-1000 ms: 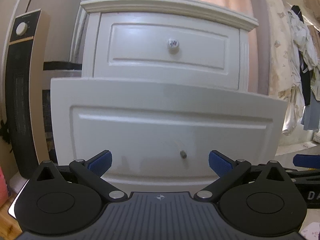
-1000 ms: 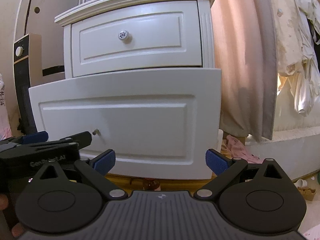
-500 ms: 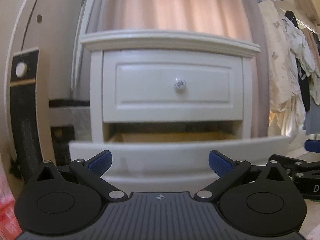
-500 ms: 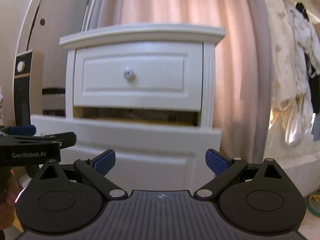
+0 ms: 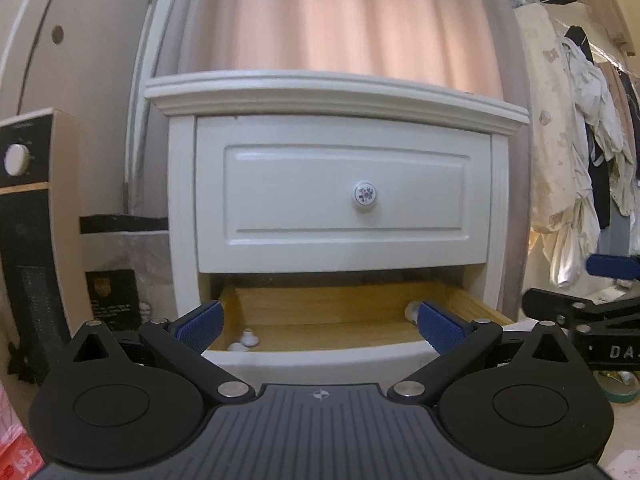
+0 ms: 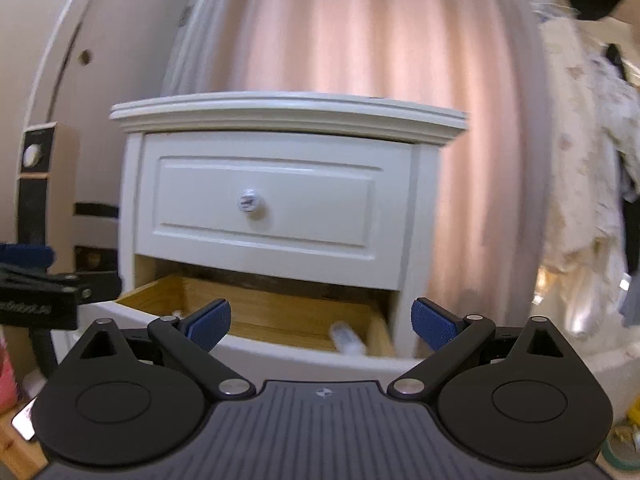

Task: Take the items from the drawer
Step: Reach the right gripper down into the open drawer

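Drawer stands pulled open at the nightstand's foot; small white items lie inside untouched. Both my tools, left and right, hover spread and empty; picking remains.

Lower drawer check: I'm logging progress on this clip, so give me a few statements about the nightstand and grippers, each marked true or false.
1. The lower drawer stands pulled out. True.
2. The upper drawer is open too. False: it sits shut, flush with the frame.
3. Small white items lie inside the lower drawer. True.
4. The left gripper is clamped on an item. False: its fingers are spread apart with nothing between them.
5. The right gripper is open and empty. True.
6. The upper drawer's knob is plain black. False: it is white with a small floral pattern.
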A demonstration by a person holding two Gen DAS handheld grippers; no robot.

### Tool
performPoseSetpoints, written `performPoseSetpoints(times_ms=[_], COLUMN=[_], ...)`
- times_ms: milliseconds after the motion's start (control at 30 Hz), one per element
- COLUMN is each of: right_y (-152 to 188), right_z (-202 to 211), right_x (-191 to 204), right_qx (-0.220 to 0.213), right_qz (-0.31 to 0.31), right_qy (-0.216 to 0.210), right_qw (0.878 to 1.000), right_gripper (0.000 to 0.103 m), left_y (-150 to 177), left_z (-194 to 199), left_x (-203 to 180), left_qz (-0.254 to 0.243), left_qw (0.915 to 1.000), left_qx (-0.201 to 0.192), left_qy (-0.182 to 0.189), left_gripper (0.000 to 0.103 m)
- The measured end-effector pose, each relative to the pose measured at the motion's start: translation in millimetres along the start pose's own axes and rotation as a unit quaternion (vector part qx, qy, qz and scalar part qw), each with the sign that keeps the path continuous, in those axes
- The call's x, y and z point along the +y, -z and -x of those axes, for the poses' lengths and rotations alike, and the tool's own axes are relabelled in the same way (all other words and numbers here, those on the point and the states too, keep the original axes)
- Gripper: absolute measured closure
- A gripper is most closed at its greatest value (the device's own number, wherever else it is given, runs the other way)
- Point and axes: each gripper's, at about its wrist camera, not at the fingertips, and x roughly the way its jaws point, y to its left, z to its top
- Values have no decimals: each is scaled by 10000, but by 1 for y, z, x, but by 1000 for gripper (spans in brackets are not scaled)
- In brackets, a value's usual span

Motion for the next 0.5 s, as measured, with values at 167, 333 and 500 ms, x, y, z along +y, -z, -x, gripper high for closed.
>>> performPoseSetpoints(times_ms=[167, 333, 500], right_y=[-22, -46, -61], right_z=[-25, -54, -83], right_x=[-2, -11, -34], right_qx=[136, 235, 306], right_qz=[397, 798, 1219], right_qy=[-332, -467, -884], right_qw=[9986, 9954, 9881], right_gripper=[0, 0, 0], left_y=[-10, -31, -37], left_z=[-10, -35, -49], left_x=[4, 5, 8], left_qz=[-189, -256, -287], left_qw=[9994, 9983, 9982], left_qx=[-197, 18, -17], left_qy=[196, 518, 535], left_gripper=[0, 0, 0])
